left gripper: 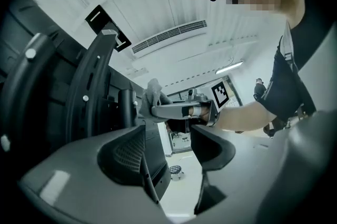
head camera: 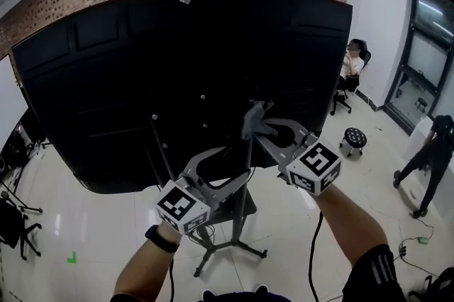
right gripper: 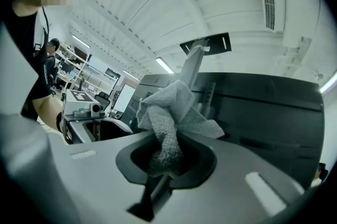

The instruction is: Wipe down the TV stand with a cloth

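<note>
The back of a large black TV (head camera: pixel 142 81) fills the head view, mounted on a black stand (head camera: pixel 237 244) with a pole, a small shelf and splayed legs. My right gripper (head camera: pixel 259 120) is shut on a bunched grey cloth (head camera: pixel 257 111), held up against the TV's back near the pole. The right gripper view shows the cloth (right gripper: pixel 174 112) wedged in the right gripper (right gripper: pixel 166 152), in front of the dark panel (right gripper: pixel 263 112). My left gripper (head camera: pixel 230 166) hangs open and holds nothing, just below and left of the right one. The left gripper view looks between its jaws (left gripper: pixel 168 136) at the cloth (left gripper: pixel 151 92).
A person sits on a chair (head camera: pixel 351 63) at the back right, and another person (head camera: pixel 429 159) bends over at the far right. A small round stool (head camera: pixel 353 140) stands on the glossy white floor. A wheeled chair base (head camera: pixel 14 215) is at the left edge. Cables (head camera: pixel 418 237) lie right.
</note>
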Motion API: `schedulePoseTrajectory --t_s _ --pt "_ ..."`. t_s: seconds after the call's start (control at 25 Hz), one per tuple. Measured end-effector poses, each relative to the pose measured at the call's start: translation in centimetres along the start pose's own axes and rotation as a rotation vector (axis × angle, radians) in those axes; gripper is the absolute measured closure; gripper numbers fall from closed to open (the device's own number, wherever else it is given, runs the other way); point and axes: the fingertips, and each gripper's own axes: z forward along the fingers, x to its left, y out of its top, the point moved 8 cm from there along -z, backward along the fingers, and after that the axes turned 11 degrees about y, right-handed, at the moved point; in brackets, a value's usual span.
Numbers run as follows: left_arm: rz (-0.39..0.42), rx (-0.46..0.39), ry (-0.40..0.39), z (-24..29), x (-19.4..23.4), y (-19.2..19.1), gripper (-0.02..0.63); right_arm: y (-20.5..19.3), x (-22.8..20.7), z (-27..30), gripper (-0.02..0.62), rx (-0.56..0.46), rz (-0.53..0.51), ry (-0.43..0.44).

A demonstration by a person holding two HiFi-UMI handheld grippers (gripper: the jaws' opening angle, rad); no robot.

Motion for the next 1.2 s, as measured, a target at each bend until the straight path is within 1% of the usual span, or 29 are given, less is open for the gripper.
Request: schedulePoseTrajectory --t_s 0.2,0.32,0.48,0.6,0.68,0.84,0.96,1.2 --pt "0.019 -0.003 0.038 2.5 -0.2 2.5 0.313 3.0 -3.4 0.2 0.563 0.038 -0.042 0.025" --pt "0.038 0.001 0.062 3.4 -0.1 3.5 0.313 4.4 -5.1 0.9 0.563 0.084 -0.062 0.052" --pt "0.035 -0.003 0.087 4.3 0.2 4.5 0.313 5.4 -6.6 2.3 0.563 0.176 -0.047 0.13" --pt "0.03 -0.004 0.102 4.7 0.2 4.6 0.313 5.4 -6.9 2.4 0.565 0.191 -0.023 0.169" --pt "0.029 0.001 0.109 4.8 0.2 4.3 0.313 4.7 -7.1 2.1 0.565 0.188 -0.004 0.179" --pt "0.008 0.016 0.128 4.9 0.4 3.0 0.314 2.6 -7.4 1.6 0.565 0.17 0.073 0.209" --pt "-0.015 0.034 0.132 5.0 0.5 1.3 0.314 0.6 -7.4 1.4 0.565 0.185 0.108 0.219" --pt "-0.058 0.078 0.147 4.6 0.8 -2.2 0.314 -3.8 -6.4 1.7 0.565 0.205 0.179 0.273"
